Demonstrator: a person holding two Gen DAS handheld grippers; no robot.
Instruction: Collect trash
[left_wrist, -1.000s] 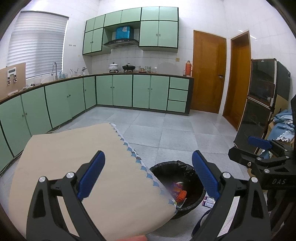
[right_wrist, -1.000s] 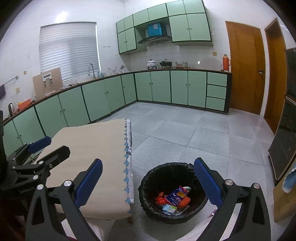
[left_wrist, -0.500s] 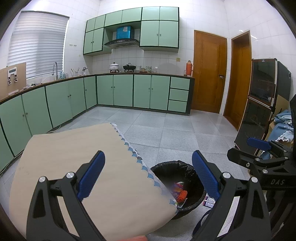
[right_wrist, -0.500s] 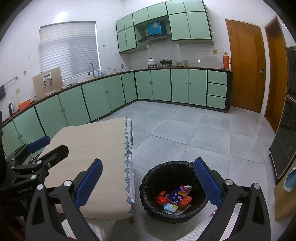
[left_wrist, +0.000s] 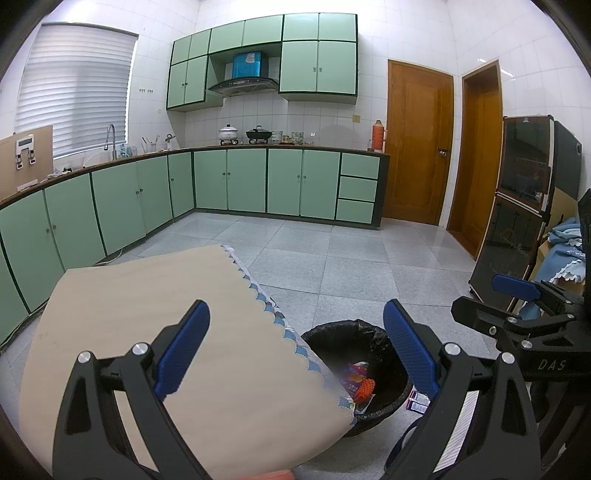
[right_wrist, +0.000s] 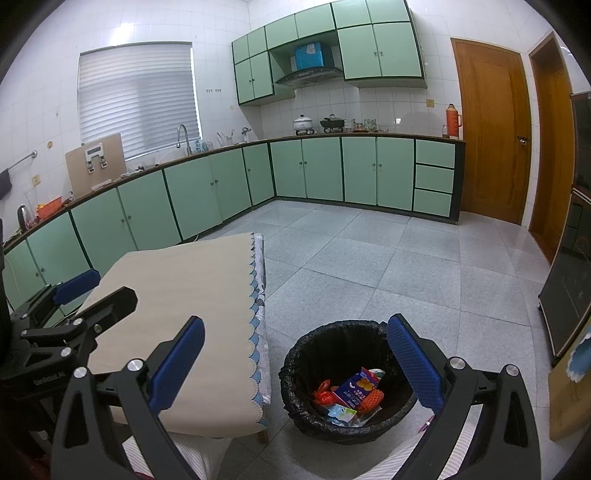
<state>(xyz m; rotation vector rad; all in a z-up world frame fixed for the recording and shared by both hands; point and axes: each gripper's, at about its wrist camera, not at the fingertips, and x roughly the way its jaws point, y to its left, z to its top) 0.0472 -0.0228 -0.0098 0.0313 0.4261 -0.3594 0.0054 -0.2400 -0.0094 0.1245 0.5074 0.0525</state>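
A black-lined trash bin stands on the floor beside the table; in it lie several wrappers, red, orange and blue. The bin also shows in the left wrist view, half hidden by the table corner. My left gripper is open and empty, held above the beige tablecloth. My right gripper is open and empty, held above and before the bin. The left gripper shows at the left of the right wrist view, and the right gripper at the right of the left wrist view.
The table has a scalloped blue cloth edge next to the bin. Green cabinets line the far walls. Wooden doors stand at the back right. A dark cabinet stands at the right. Small packets lie on the floor by the bin.
Both grippers stay open and nearly still; the views shift only slightly.
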